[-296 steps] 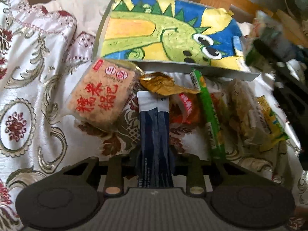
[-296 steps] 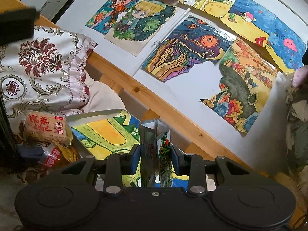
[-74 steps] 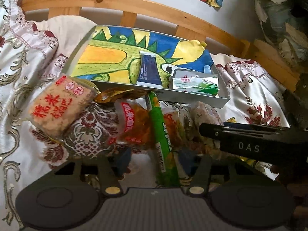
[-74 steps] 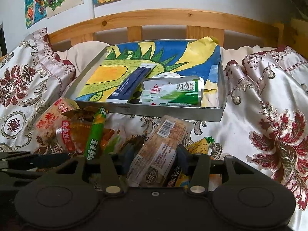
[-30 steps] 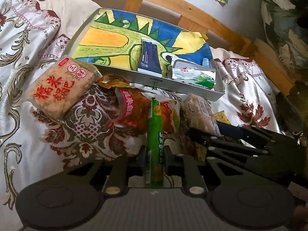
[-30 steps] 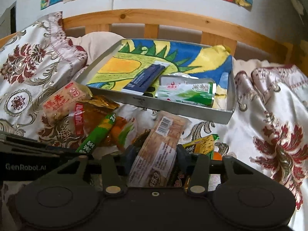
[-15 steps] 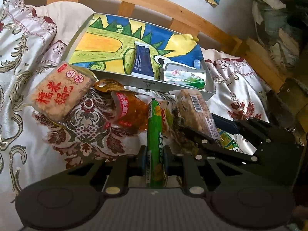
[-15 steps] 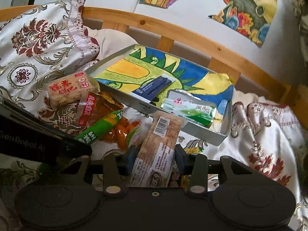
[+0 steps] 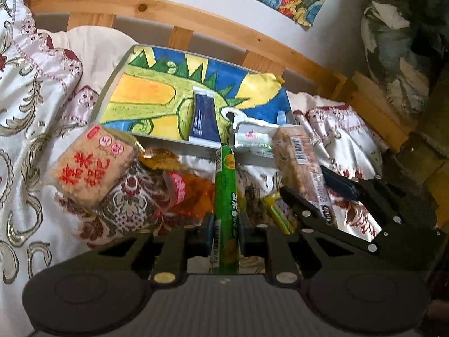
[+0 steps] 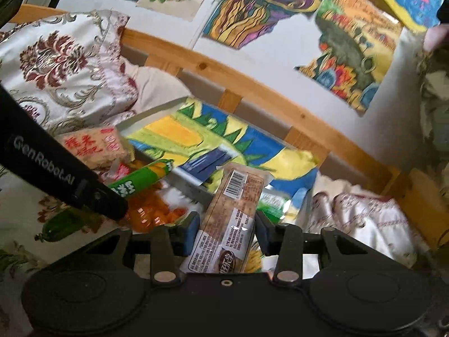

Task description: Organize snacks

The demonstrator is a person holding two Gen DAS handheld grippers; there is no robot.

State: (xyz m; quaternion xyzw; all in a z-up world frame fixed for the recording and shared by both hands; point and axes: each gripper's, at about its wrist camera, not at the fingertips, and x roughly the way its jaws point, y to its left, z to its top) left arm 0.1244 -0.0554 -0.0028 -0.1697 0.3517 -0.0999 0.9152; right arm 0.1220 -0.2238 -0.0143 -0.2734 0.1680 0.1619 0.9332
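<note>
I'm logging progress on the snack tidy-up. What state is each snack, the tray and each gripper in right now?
left gripper: shut on the green stick snack
right gripper: shut on the brown barcode pack
tray: holds two packets
dark blue sachet: lying in tray
green-white packet: lying in tray
rice cracker pack: on bedspread, outside tray
orange snack bag: on bedspread, outside tray

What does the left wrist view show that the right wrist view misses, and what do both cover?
Only the left wrist view shows the right gripper from outside, shut on the brown barcode-labelled snack pack. Only the right wrist view shows the row of paintings on the wall and the left gripper's black body marked GenRobot.AI. Both show the left gripper shut on the green stick snack, the dinosaur-painted tray and the rice cracker pack.
</note>
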